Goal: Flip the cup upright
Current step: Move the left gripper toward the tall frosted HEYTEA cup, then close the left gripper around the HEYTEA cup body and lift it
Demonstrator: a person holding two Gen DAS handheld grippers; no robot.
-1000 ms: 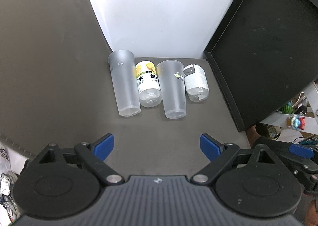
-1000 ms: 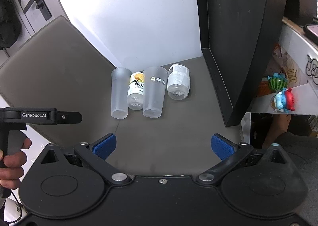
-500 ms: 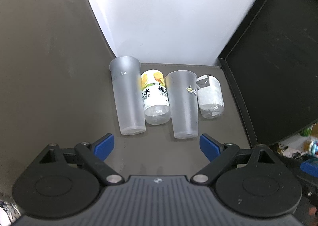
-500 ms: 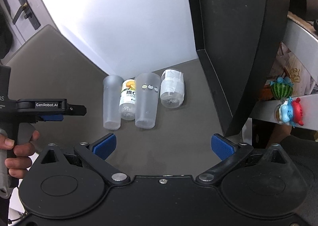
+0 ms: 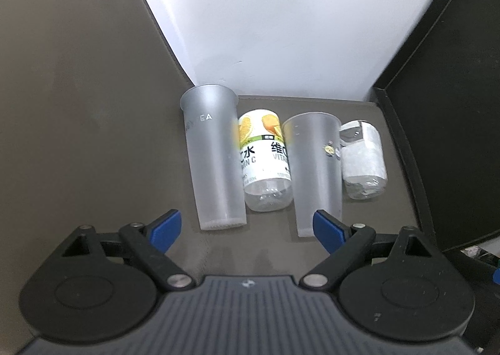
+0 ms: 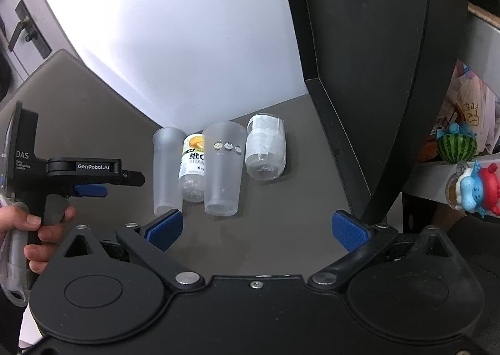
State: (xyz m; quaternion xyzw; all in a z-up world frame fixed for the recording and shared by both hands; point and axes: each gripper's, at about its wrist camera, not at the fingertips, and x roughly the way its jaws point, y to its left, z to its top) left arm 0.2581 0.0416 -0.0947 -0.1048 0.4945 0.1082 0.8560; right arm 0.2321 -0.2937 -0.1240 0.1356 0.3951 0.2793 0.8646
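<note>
Two frosted plastic cups lie on their sides on the grey table, bases toward me: a tall left cup [image 5: 214, 164] [image 6: 167, 167] and a right cup [image 5: 315, 170] [image 6: 223, 167]. My left gripper [image 5: 247, 228] is open and empty, just short of the cups' bases, its right fingertip in front of the right cup's base. It shows from the side in the right wrist view [image 6: 125, 180], left of the cups. My right gripper [image 6: 256, 228] is open and empty, farther back from the cups.
A lemon-label bottle [image 5: 265, 164] [image 6: 193, 170] lies between the cups. A white-label bottle [image 5: 362, 161] [image 6: 265, 148] lies at the right. A black board [image 5: 443, 136] [image 6: 375, 73] stands on the right, a white wall behind. Toys [image 6: 468, 180] sit on a shelf at far right.
My left gripper has moved forward toward the cups, which now loom larger. My right gripper has drifted slightly and stays open.
</note>
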